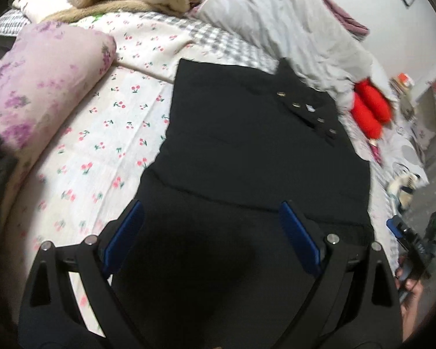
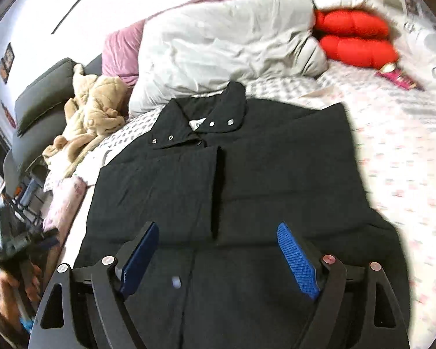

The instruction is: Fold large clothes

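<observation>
A black padded jacket (image 2: 232, 192) is laid flat on the bed (image 1: 101, 133), collar toward the headboard end and hem toward the cameras. In the right wrist view its front is seen with a folded collar carrying metal snaps, a white label at the neck, and one panel folded across the chest so that a straight vertical edge is formed down the middle. The fabric is matte and quilted in broad horizontal bands.

The left gripper (image 1: 212, 232) is held over the hem area with its blue-padded fingers (image 1: 298, 232) spread wide apart, nothing clasped between them. The right gripper (image 2: 215, 258) is likewise held over the lower front, its ribbed blue fingers (image 2: 296, 261) released and apart. Whether either gripper touches the cloth cannot be told.

Open sheet, white with a cherry print, is left on both sides of the jacket. The left side is bounded by a purple floral pillow (image 1: 43, 78); beyond the collar a rumpled grey duvet (image 2: 223, 40) is piled just beside the jacket, with a red cushion (image 2: 354, 40) next to it. A beige plush blanket (image 2: 93, 107) is heaped near the far corner.

The jacket's hem is cut off by the lower frame edge in both views, and the far right of the bed is blurred.
</observation>
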Available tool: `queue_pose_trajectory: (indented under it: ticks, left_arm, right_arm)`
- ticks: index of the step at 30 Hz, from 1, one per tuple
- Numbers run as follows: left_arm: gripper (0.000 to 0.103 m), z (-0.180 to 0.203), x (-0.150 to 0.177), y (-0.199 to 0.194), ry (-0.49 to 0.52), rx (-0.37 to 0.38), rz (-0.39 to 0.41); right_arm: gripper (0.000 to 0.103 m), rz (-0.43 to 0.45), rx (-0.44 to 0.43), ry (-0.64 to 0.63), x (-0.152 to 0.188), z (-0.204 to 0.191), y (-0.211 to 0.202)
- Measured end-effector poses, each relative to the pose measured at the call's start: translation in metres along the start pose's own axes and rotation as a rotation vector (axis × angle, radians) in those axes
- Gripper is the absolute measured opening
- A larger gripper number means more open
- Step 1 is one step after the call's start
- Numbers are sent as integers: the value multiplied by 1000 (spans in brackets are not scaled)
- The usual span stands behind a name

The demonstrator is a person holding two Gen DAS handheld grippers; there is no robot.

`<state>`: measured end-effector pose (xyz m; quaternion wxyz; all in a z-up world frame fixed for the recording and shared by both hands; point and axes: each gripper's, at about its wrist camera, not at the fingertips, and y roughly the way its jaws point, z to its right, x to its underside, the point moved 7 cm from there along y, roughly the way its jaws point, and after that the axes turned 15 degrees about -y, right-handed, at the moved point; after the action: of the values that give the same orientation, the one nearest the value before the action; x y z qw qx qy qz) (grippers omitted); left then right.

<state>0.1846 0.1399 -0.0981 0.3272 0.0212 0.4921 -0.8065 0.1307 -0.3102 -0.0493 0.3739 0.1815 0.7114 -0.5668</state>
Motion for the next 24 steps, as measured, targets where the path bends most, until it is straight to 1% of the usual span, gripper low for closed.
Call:
queue_pose_trajectory:
  ticks: [4,5,9,10,12,14,16,19,21,24]
  left_arm:
    - [94,6,27,-41,91,-4,-32]
    - [94,4,36,-50,102,-1,-40]
    - [94,-14,78,-73,109,32,-62]
    - [94,-23,94,-77,102,33,-72]
    - [94,-35,110,-79,92,42,-76]
    - [94,-51,128,-77,72,34,-86]
    - [94,-62,146,-73,83,19,-109]
    - [94,-78,162,-71,97,-4,-131]
    - [94,-85,169,-74,101,0,-131]
    - [94,-99,178,-78,67,45,-132]
  right_arm:
    - [85,19,3,-32,29,9,-55]
    - [85,15,-7,-27,43,12,-70]
    - [86,-4,-26,17,87,30,-106]
    - [86,-8,-35,43,100,37,-115]
    - [86,-14,-76,106,128,50,-130]
    - [86,-27,-99,146,154,61,-141]
    - [86,-48,-91,165,178,69,-147]
    - [85,-80,-84,193,215,79,-152]
    - [85,-91,-98,228,232,84,-152]
    - [85,-85,-130,271,249,89,-152]
